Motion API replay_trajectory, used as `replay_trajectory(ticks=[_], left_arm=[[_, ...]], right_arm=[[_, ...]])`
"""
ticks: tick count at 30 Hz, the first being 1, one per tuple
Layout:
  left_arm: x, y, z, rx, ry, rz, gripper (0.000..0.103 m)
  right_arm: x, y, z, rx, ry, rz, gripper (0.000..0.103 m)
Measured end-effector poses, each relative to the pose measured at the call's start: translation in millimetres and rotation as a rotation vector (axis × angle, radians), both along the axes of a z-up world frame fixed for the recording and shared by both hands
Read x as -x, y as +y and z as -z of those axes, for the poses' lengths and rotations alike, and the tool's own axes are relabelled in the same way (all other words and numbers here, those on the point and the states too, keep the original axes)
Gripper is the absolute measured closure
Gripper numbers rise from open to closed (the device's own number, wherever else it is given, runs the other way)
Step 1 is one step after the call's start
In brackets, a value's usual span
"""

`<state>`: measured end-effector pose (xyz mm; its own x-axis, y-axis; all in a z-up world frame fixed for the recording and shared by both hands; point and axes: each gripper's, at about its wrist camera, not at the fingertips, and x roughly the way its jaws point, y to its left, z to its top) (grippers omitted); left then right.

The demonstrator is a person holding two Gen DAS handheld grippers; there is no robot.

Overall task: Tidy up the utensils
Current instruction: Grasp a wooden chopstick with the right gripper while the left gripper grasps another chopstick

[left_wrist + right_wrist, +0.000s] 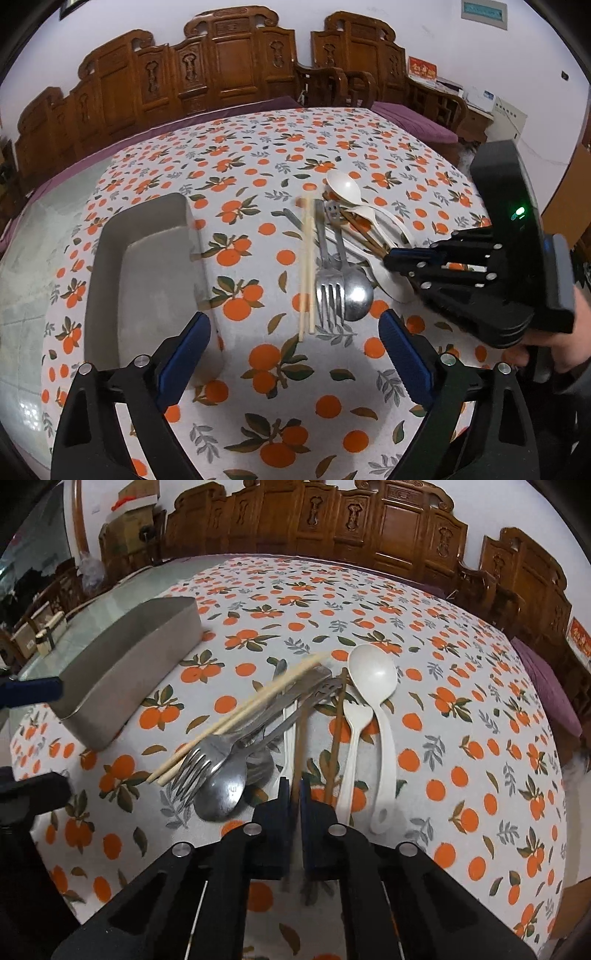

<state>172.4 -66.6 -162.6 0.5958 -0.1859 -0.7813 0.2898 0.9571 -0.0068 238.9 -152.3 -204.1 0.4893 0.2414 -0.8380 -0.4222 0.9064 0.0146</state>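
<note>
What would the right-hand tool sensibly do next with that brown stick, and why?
Probably lift it. The right tool is shut on one brown chopstick, whose far end still lies among the pile. Raising it clear would let it go to the grey tray.

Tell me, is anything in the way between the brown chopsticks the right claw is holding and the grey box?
Yes. The right gripper is shut on the brown chopsticks. Between them and the grey box lies the rest of the pile: metal fork, metal spoon and pale chopsticks. Lifting over them would probably clear it.
</note>
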Motion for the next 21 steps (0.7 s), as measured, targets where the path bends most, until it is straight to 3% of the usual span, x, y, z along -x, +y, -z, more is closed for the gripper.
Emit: replay_trajectory(ticks=[7, 17, 21], left_arm=[[-9, -15, 13, -0.017, 0.024, 0.023, 0.023], [-36, -21, 37, -0.021, 0.083, 0.006, 0.056], [-41, -13, 40, -0.035, 0.081, -0.023, 0.062]], right_arm=[[11, -22, -6, -0.027, 0.002, 0.013, 0.097], [23, -43, -24, -0.029, -0.022, 0.018, 0.097], [22, -47, -24, -0.038, -0.022, 0.026, 0.097]])
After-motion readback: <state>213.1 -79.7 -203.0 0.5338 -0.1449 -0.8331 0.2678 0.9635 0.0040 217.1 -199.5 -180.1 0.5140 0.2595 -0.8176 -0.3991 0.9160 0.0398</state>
